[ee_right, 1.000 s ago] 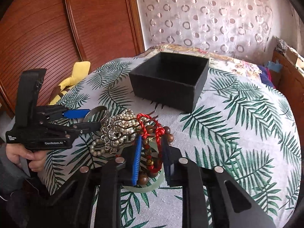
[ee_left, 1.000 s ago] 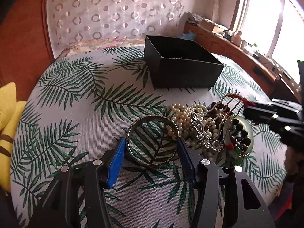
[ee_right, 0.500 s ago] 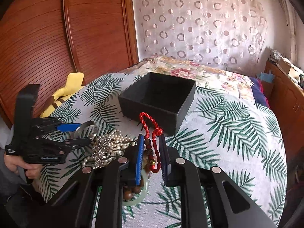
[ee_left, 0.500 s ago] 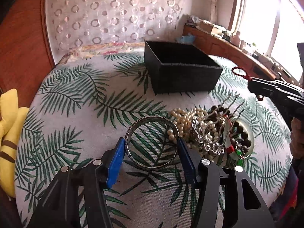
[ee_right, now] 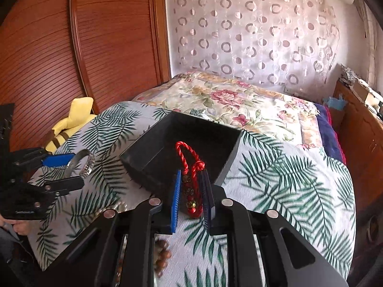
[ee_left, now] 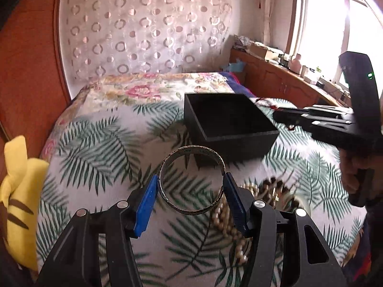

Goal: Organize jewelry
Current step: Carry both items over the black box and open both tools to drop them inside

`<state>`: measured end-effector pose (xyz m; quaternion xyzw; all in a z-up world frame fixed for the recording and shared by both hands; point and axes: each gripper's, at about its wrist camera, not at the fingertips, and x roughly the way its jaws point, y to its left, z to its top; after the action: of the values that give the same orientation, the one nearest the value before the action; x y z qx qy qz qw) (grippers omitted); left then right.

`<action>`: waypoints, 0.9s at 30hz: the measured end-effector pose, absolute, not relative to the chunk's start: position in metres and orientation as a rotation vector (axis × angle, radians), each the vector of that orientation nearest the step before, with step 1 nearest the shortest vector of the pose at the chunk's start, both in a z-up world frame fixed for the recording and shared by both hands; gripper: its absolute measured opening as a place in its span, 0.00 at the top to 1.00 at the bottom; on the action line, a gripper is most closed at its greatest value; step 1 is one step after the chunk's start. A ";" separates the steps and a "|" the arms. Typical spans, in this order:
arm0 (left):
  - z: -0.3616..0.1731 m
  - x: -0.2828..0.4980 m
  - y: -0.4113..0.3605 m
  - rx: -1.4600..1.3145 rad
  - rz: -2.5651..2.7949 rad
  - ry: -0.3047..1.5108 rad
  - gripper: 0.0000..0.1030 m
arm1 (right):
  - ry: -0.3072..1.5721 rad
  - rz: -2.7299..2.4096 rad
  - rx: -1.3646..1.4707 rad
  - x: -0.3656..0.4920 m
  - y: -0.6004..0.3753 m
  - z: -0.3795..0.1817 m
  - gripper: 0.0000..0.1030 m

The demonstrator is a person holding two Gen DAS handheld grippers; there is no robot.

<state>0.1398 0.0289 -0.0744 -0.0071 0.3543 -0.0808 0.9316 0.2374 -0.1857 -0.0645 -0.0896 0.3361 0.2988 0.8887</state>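
While my left gripper (ee_left: 191, 192) clamped the silver bangle (ee_left: 192, 179) and my right gripper (ee_right: 191, 197) pinched the red cord bracelet (ee_right: 190, 179), the far black box (ee_left: 229, 122) looked empty, with pearls (ee_left: 229, 224) left on the near cloth.

Cloth: white with green palm leaves (ee_left: 100, 143), spread out flat.
Yellow plush toy (ee_right: 71, 122): at the cloth's left edge.
Flowery bedspread (ee_right: 239, 100): behind the cloth.
Curtain with circles (ee_right: 251, 35): far behind the cloth.
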 end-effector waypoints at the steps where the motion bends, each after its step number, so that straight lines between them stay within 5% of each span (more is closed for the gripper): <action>1: -0.071 0.144 0.028 -0.013 -0.166 0.719 0.48 | 0.701 0.624 -0.189 0.240 -0.182 -0.065 0.82; 5: -0.060 0.158 0.022 -0.010 -0.168 0.696 0.48 | 0.715 0.629 -0.204 0.256 -0.170 -0.069 0.81; 7: -0.056 0.165 0.020 -0.008 -0.170 0.688 0.48 | 0.729 0.634 -0.198 0.264 -0.168 -0.072 0.60; 9: -0.052 0.173 0.018 -0.002 -0.169 0.684 0.48 | 0.734 0.640 -0.189 0.270 -0.168 -0.075 0.55; 27: -0.060 0.233 -0.026 0.063 -0.198 0.740 0.48 | 0.672 0.627 -0.109 0.248 -0.217 -0.057 0.50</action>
<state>0.2335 -0.0258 -0.0603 0.0306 0.3609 -0.0966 0.9271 0.2478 -0.2173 -0.0570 -0.0526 0.3243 0.3023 0.8948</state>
